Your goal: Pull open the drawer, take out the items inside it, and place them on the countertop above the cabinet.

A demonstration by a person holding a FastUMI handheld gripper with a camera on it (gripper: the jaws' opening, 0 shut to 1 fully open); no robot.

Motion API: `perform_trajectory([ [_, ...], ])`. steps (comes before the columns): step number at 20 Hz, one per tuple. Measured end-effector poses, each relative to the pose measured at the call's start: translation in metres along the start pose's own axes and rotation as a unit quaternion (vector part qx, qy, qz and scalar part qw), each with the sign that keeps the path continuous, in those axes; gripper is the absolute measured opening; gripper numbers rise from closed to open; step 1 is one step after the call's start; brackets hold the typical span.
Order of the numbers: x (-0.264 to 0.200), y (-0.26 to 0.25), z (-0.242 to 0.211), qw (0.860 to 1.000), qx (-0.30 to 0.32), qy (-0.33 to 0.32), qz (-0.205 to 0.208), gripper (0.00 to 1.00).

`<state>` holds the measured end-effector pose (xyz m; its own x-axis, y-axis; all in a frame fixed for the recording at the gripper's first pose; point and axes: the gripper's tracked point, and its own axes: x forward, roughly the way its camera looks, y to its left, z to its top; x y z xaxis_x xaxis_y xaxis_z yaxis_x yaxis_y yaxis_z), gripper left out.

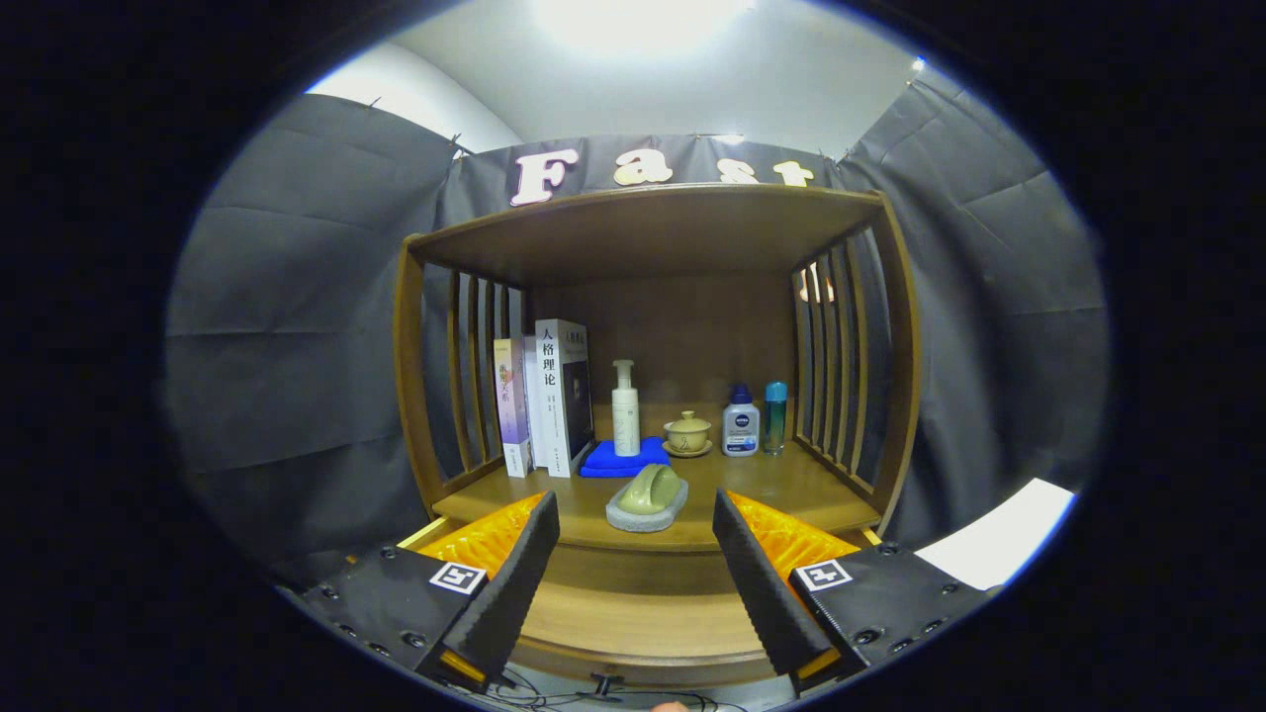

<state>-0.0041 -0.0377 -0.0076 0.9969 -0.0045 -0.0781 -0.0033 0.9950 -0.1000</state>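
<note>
Gripper (633, 569): fingers spread wide, nothing between them but bare wood; holding nothing.
Left finger (509, 583): angled inward, tip near the front lip of the countertop.
Right finger (762, 583): angled inward likewise, tip level with the left one.
Cabinet (900, 396): wooden, open-fronted, slatted sides, solid back panel, flat top board overhead.
Countertop (781, 489): wooden surface beyond the fingertips, carrying all the items below.
Drawer (643, 618): wooden front below the countertop, seen between the two fingers; open or closed cannot be told, and contents hidden.
Drawer knob (601, 682): small dark knob low between the fingers, at the bottom of the wooden front.
Soap dish (648, 504): grey tray with a green rounded piece lying in it, at the countertop's front, just ahead of the gap between the fingers.
Books (544, 400): several standing upright at the left, against the slats.
Blue cloth (623, 460): folded flat, just right of the books.
Pump bottle (625, 410): pale, upright, standing on the blue cloth.
Lidded cup (687, 433): green-yellow, on a saucer, right of the cloth.
White bottle (741, 423): blue cap, upright, right of the cup.
Teal bottle (775, 417): slim, upright, just beside the white bottle, near the right slats.
</note>
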Motion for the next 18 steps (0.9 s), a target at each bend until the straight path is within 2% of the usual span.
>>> perform_trajectory([
  [9, -0.044, 0.017, -0.045, 1.0, -0.013, -0.005, 0.011, 0.98],
  [18, -0.059, 0.027, -0.104, 0.998, -0.016, 0.052, 0.019, 0.98],
])
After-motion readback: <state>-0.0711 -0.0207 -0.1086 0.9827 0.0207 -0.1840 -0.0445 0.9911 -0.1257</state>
